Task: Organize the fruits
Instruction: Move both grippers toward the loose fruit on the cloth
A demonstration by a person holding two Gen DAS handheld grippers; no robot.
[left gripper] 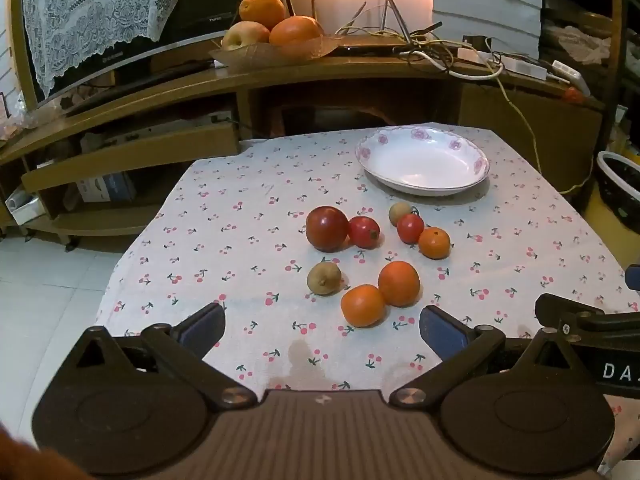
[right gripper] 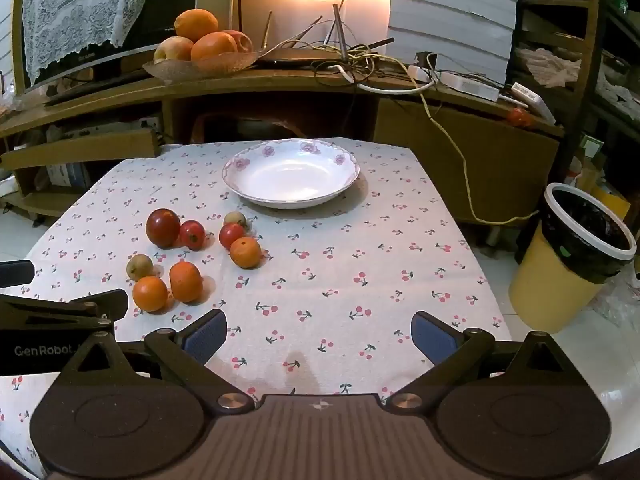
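- Left gripper (left gripper: 320, 326): fingers spread apart, holding nothing, above the near edge of the tablecloth (left gripper: 240, 216).
- Kiwi (left gripper: 324, 278): just beyond the left finger's reach, toward its side; probably soft, so take it lightly across the middle.
- Big red fruit (left gripper: 327, 228) touching a small red fruit (left gripper: 364, 232): farther ahead, between the fingers' lines; smooth skin, likely slippery.
- Two oranges (left gripper: 363, 305) (left gripper: 399, 283): touching, closest ahead of the right finger; firm, round, liable to roll.
- Plate (left gripper: 478, 166): far ahead, beyond the right finger; bare, china, breakable.
- Right gripper (right gripper: 319, 332): fingers spread apart, holding nothing; all loose fruit lies ahead and left of its left finger.
- Bin (right gripper: 560, 292): right of the right finger, off the table.
- Writing: "GenRobot" (right gripper: 44, 350) on the left gripper's body; "DA" on the right one's.
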